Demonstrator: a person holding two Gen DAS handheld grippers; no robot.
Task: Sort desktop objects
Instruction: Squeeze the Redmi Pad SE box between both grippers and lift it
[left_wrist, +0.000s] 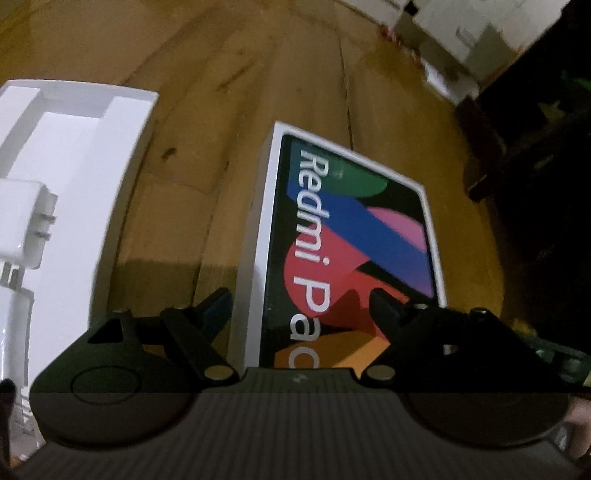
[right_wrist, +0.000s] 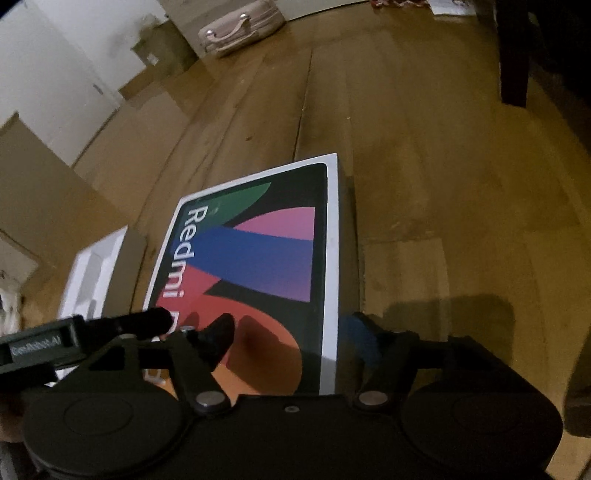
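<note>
Redmi Pad box (left_wrist: 354, 236) lying flat, lid up, on the wooden floor (left_wrist: 229, 110), long side running away from both cameras. Left claw (left_wrist: 299, 306) spread wide over the box's near end, one finger off the left edge, the other above the printed lid, nothing pinched. Right claw (right_wrist: 291, 328) likewise spread, straddling the box's right edge: one finger over the orange print, the other just off the white border. Looks like a two-handed approach, each claw lining up on its own side, probably because a box this broad and flat will not sit steady in a single pinch. White moulded tray (left_wrist: 77, 155) open beside the box's left edge, white charger (left_wrist: 26, 225) resting in it. No contact with the lid that can be made out.
</note>
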